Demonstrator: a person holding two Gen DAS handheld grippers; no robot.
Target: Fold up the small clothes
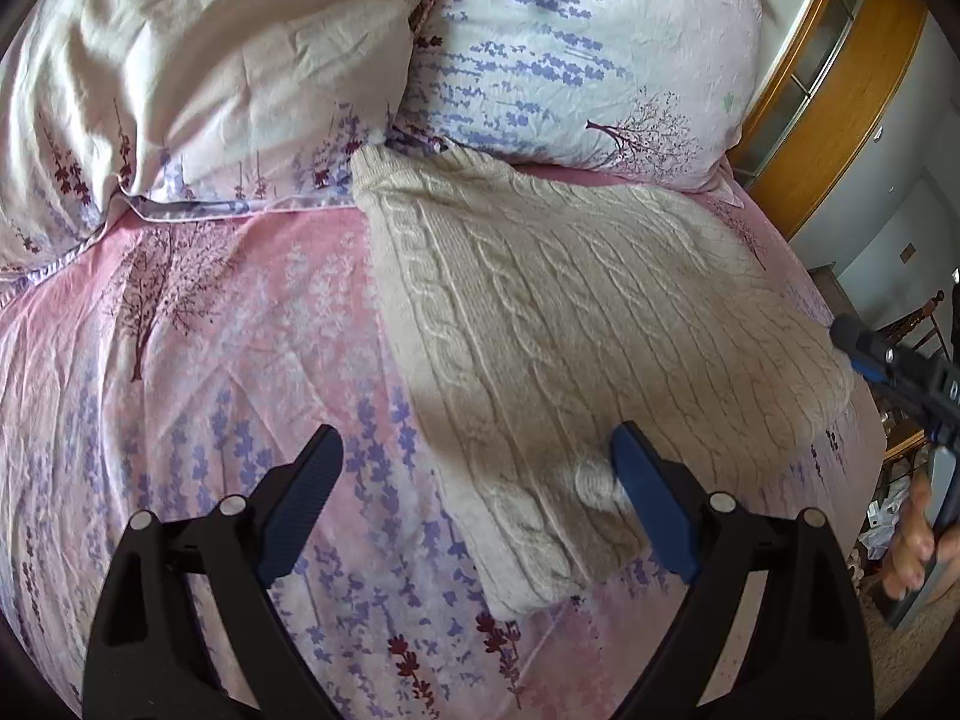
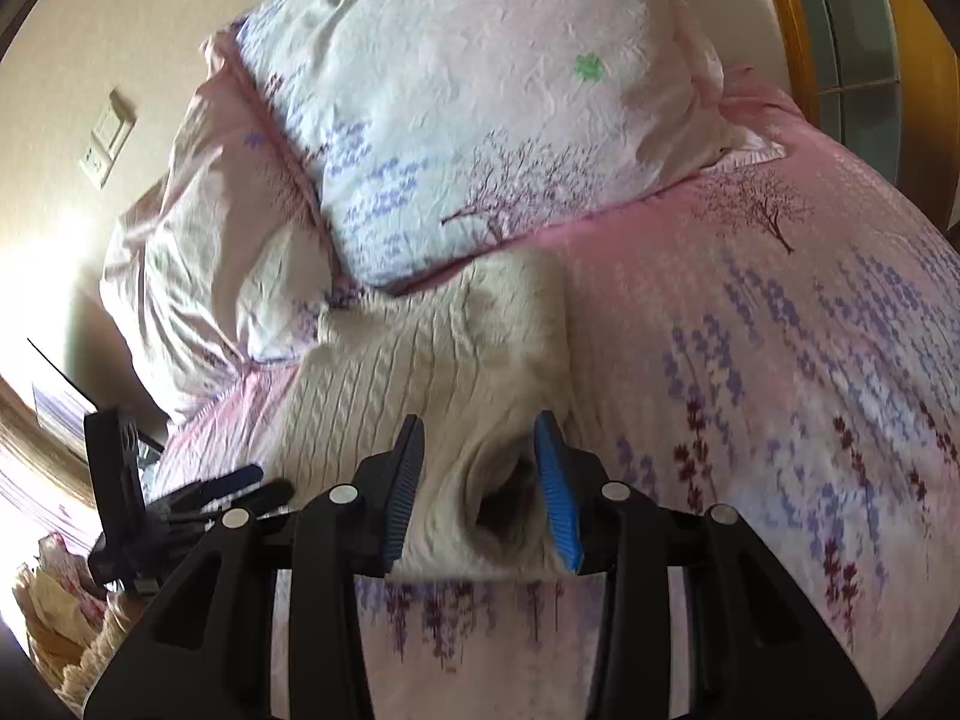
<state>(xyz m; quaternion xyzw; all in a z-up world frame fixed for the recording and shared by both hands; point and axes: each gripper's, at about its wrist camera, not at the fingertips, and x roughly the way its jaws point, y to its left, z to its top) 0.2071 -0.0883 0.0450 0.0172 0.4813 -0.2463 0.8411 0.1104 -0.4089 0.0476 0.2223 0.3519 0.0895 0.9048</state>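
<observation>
Left wrist view: the cream cable-knit sweater (image 1: 576, 336) lies folded on the bed (image 1: 180, 420), spread over the pink flowered sheet, its far edge touching the lavender-print pillow (image 1: 588, 60) and just beside the second, paler pillow (image 1: 198, 72). The left gripper (image 1: 477, 474) hovers over the sweater's near corner with its jaws spread wide and released; the blue pad on the one side sits over the knit, the other over bare sheet, and nothing is between them. At the far right edge of this view the right gripper (image 1: 888, 360) shows beside the sweater's side edge, with the person's hand (image 1: 918, 546) on its handle.

Right wrist view: the right gripper (image 2: 480, 450) is at the sweater (image 2: 432, 360), where a tube-like opening of the knit bulges up between its blue pads. The jaws stand partly apart with the fabric in the gap; whether they actually pinch it I cannot tell. The left gripper (image 2: 252, 483) appears low at the left, near the sweater's other edge. A wooden headboard (image 2: 798, 30) curves behind the pillows
</observation>
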